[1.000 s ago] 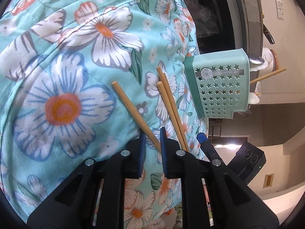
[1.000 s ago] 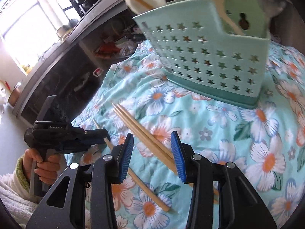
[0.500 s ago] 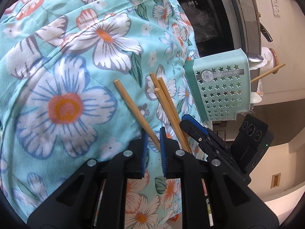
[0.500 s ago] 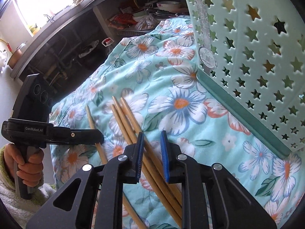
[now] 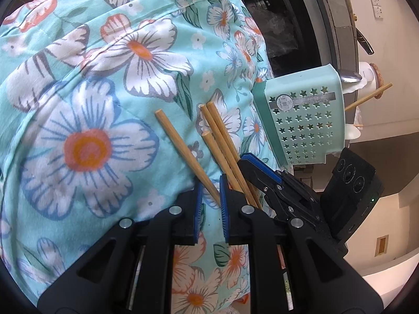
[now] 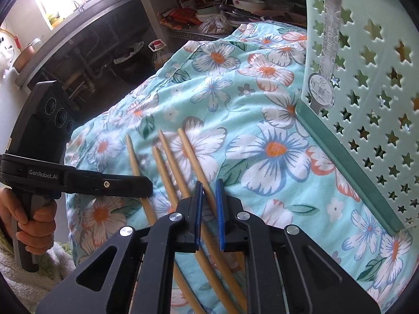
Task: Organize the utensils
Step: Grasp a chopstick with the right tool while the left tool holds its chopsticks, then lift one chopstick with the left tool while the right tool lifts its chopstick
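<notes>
On the floral cloth (image 6: pixel 262 110), four bamboo chopsticks lie side by side, tips toward 11 o'clock in the right wrist view; the mint star-punched utensil basket (image 6: pixel 371 120) stands at 2 o'clock, already holding a spoon (image 5: pixel 351 76) and another stick.

Right gripper (image 6: pixel 208 191): jaws have just been closing and now sit narrow around the rightmost chopstick (image 6: pixel 191 154), pads at or nearly on the shaft about mid-length. Read as clamped on it; a sliver of gap on the right pad cannot be ruled out.

Left gripper (image 5: pixel 209 187): jaws close together around the separate chopstick (image 5: pixel 180 144), which runs up toward 11 o'clock in its own view. Pads look to pinch the stick near its lower end.

Handling judgement: sticks are light, rigid, smooth and round, so likely to roll or pivot in a two-pad pinch. A mid-shaft hold should balance better than an end hold. The cloth is soft and gives under the pads, so snagging fabric is a risk. The two neighbouring chopsticks (image 6: pixel 167 164) lie just beside the right one and may get dragged.
</notes>
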`<state>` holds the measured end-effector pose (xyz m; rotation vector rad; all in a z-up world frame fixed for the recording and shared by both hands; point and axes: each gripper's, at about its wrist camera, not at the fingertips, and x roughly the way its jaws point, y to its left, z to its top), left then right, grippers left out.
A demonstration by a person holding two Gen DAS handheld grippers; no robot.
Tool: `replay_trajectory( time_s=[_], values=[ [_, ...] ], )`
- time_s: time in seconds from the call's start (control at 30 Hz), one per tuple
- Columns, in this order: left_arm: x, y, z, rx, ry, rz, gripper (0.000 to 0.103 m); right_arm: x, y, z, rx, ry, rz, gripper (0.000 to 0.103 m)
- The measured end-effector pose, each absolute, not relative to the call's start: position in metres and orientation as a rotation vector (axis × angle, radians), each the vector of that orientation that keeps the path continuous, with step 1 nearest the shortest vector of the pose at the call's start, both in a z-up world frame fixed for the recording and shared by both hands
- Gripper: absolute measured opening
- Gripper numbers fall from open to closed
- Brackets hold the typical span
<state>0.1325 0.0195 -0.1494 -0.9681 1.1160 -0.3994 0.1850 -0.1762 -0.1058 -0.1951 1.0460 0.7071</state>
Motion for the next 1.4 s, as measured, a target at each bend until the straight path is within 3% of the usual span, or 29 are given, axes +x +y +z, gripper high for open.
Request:
replay_trajectory(
  time_s=[0.33, 0.6, 0.83, 1.4],
  values=[
    [0.133, 0.019, -0.149, -0.970, 1.112, -0.401, 0.013, 0.196, -0.217, -0.098, -0.161, 1.072, 0.593, 0.008],
    [0.134, 0.020, -0.151, -0.973, 1.113, -0.403, 0.013, 0.208, -0.189, -0.101, -0.228, 1.061, 0.594, 0.012],
    [0.134, 0.020, -0.152, -0.979, 1.111, -0.403, 0.013, 0.212, -0.171, -0.102, -0.281, 1.006, 0.566, 0.009],
    [0.128, 0.019, -0.139, -0.931, 1.066, -0.402, 0.011, 0.145, -0.258, 0.037, -0.059, 0.613, 0.374, 0.006]
  ],
)
